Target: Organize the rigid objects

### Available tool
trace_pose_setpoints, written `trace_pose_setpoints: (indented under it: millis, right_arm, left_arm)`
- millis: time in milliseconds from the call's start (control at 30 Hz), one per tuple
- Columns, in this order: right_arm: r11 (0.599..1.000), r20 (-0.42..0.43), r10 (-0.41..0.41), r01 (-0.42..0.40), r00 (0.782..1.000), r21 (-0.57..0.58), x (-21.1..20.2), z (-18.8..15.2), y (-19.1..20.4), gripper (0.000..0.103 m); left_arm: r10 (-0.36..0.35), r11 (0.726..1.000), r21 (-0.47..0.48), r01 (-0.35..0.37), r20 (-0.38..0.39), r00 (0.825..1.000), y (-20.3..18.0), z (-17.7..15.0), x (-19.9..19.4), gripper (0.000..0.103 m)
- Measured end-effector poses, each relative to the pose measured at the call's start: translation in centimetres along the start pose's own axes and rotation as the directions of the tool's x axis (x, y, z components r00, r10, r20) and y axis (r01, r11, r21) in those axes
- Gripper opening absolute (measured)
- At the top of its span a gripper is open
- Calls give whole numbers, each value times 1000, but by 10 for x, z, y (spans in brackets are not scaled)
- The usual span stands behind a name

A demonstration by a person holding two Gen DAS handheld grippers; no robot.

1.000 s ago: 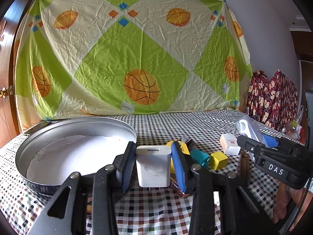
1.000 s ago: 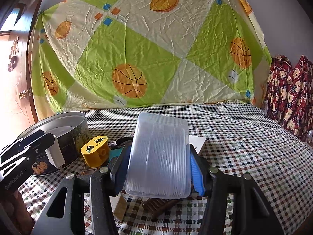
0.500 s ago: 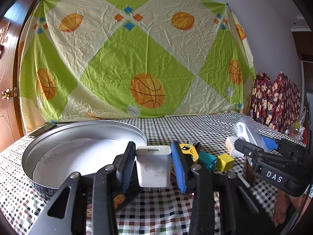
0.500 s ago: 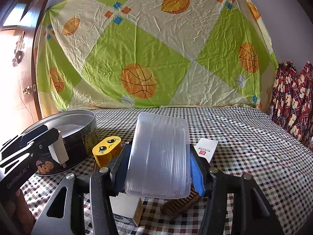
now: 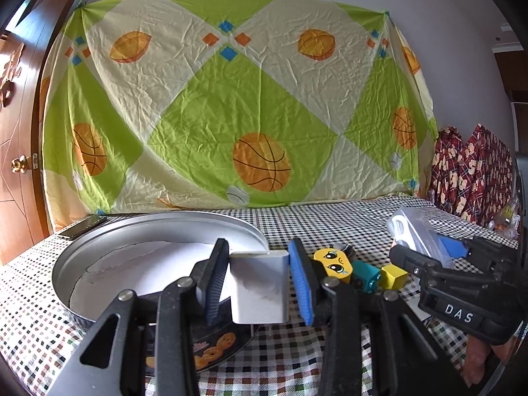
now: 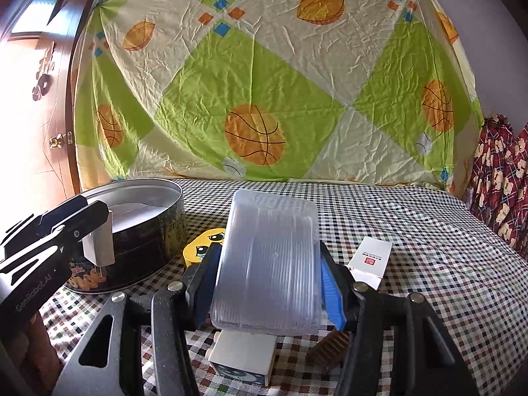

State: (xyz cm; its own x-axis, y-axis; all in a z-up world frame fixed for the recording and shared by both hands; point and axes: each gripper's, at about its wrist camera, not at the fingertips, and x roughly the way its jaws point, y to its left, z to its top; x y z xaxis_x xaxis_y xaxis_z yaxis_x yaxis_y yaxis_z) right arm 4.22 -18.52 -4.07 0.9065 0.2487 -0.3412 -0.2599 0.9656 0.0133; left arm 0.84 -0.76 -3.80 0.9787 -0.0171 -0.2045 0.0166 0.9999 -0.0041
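Both hand-held grippers have lifted w/ their loads since a sec ago; more of the basketball sheet (image 5: 250, 105) now fills each view, checked surface (image 6: 429, 231) sits lower.

Left hand-held gripper (image 5: 259, 283): jaws narrow, clamped on white charger (image 5: 259, 288), prongs down, raised beside near rim of round tin (image 5: 158, 224), not yet over it.

Right hand-held gripper (image 6: 267, 280): jaws mid-width, clamped on clear ribbed plastic box (image 6: 269, 264), tilted back, off the surface.

Loose on surface: yellow emoji block (image 5: 331, 262), teal block (image 5: 364, 275), yellow cube (image 5: 392, 277), white card box (image 6: 371, 259).

Judgement: charger likely headed into tin next; sorting looks early, most pieces unsorted.
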Motion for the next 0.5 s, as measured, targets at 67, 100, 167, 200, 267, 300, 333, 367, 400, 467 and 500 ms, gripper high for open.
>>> trace_pose_setpoints:
  millis: [67,100,167,200,267,300,333,367,400,467,500]
  right_arm:
    - [1000,-3,5,-5,1000,1,1,0,1,58]
    - [1000,-4,6,-6,1000,0,1,0,1,58]
    - [1000,-4,10,-10,1000,1,2,0,2,58]
    - [1000,-4,12,-12,1000,1,2,0,3,58]
    - [1000,-5,17,-17,1000,-2,2,0,4,58]
    - [1000,-5,21,-21,1000,-5,2,0,6,58]
    - [1000,-6,26,-26,1000,-9,2,0,7,58]
    - [1000,-7,29,-29,1000,-12,2,0,9,58]
    - [999,-7,33,-33,999,-15,2,0,11,58]
    - [999,-4,39,-39,999,-21,2,-1,14,58]
    - [999,-3,41,-41,999,-24,2,0,15,58]
  left_arm:
    - [-2,1000,-1,2,5,1000,1,0,-1,37]
    - [-2,1000,-1,2,9,1000,1,0,-2,37]
    - [-3,1000,-2,3,14,1000,3,0,-3,37]
    - [-4,1000,-3,4,15,1000,3,0,-4,37]
    - [-3,1000,-8,3,22,1000,5,0,-5,37]
    - [-2,1000,-10,3,27,1000,6,1,-7,37]
    - [-2,1000,-11,2,30,1000,7,1,-8,37]
    - [-1,1000,-13,1,33,999,8,2,-9,37]
    - [1,1000,-17,-1,38,999,9,3,-10,37]
    - [7,1000,-19,-6,47,999,11,4,-12,37]
    - [9,1000,-19,-8,50,999,12,4,-12,37]
